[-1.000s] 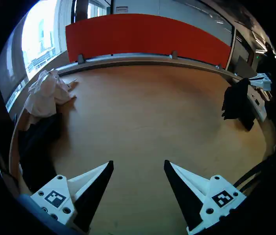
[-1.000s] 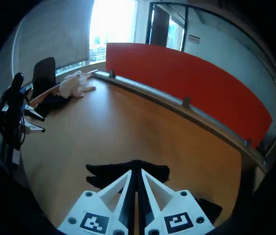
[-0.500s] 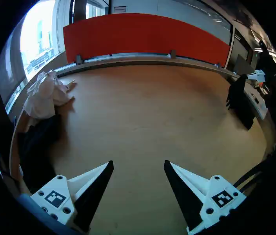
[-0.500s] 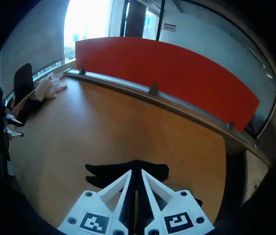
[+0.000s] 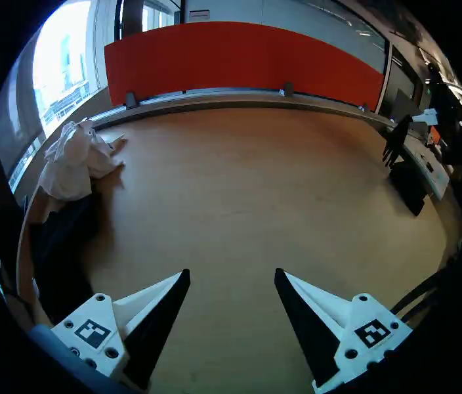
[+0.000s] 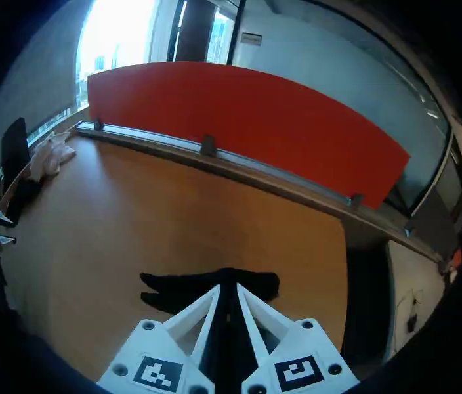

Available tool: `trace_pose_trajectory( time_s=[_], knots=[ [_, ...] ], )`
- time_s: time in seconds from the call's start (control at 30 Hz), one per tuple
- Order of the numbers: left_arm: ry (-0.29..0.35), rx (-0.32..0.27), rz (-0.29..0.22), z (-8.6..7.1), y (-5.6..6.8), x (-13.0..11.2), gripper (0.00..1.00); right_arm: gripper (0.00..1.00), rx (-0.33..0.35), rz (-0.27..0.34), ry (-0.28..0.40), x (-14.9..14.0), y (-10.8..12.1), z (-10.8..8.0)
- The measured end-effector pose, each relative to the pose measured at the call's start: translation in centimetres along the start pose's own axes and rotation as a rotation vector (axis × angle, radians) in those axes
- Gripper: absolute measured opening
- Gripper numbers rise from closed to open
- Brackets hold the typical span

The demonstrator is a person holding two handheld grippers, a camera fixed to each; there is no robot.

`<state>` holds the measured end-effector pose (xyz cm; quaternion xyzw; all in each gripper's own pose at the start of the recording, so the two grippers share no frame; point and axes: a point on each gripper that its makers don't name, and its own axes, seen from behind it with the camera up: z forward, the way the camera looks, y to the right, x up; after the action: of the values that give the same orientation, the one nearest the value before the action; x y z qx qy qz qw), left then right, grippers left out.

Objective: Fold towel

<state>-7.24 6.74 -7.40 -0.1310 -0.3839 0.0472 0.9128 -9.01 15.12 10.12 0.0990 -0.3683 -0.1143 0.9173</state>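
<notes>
Right gripper (image 6: 229, 287) fingers pinched on the bunched black fabric towel (image 6: 168, 289), apparently held above the light wooden tabletop (image 6: 132, 217). Left gripper (image 5: 231, 272) fingers spread wide, empty. Lay the towel flat mid-tabletop first, then grab a corner with the left.

A black towel (image 6: 165, 289) was pinched between the closed fingers of the right gripper (image 6: 229, 287). It was bunched rather than flat. In the right gripper view, two dark lobes spread sideways past the fingertips, over the near part of the wooden table (image 6: 132, 217). The left lobe reached further and ended in a forked, crumpled edge, while the right lobe was shorter and rounder. More black cloth showed low between the fingers. Whether it touched the table could not be told. In the left gripper view, the towel (image 5: 395, 136) appeared small and dark, dangling at the table's far right edge.
</notes>
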Motion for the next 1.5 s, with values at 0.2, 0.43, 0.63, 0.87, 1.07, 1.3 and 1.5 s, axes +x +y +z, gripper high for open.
trace_pose_trajectory(
  time_s=[0.2,0.43,0.63,0.87,1.07,1.3,1.5],
  knots=[
    [-0.002,0.002,-0.002,0.0,0.0,-0.1,0.95,0.06,-0.025,0.012,-0.016,-0.4,1.9,-0.5],
    [-0.003,0.000,0.004,0.2,0.2,0.1,0.95,0.06,-0.034,0.026,-0.025,-1.4,2.6,-1.0],
    [-0.002,-0.004,0.011,0.4,0.5,0.4,0.96,0.06,-0.039,0.032,-0.035,-2.4,2.8,-1.5],
    [-0.001,-0.006,0.014,0.4,0.5,0.6,0.96,0.06,-0.049,0.044,-0.054,-4.8,3.1,-3.0],
    [0.000,-0.009,0.017,0.5,0.7,0.7,0.96,0.06,-0.058,0.062,-0.096,-8.7,3.4,-4.6],
    [0.000,-0.010,0.024,0.5,0.7,0.7,0.96,0.06,-0.080,0.098,-0.161,-14.0,4.3,-6.1],
    [0.000,-0.009,0.029,0.4,0.8,0.6,0.96,0.06,-0.097,0.141,-0.195,-17.2,4.9,-6.4]
  ],
)
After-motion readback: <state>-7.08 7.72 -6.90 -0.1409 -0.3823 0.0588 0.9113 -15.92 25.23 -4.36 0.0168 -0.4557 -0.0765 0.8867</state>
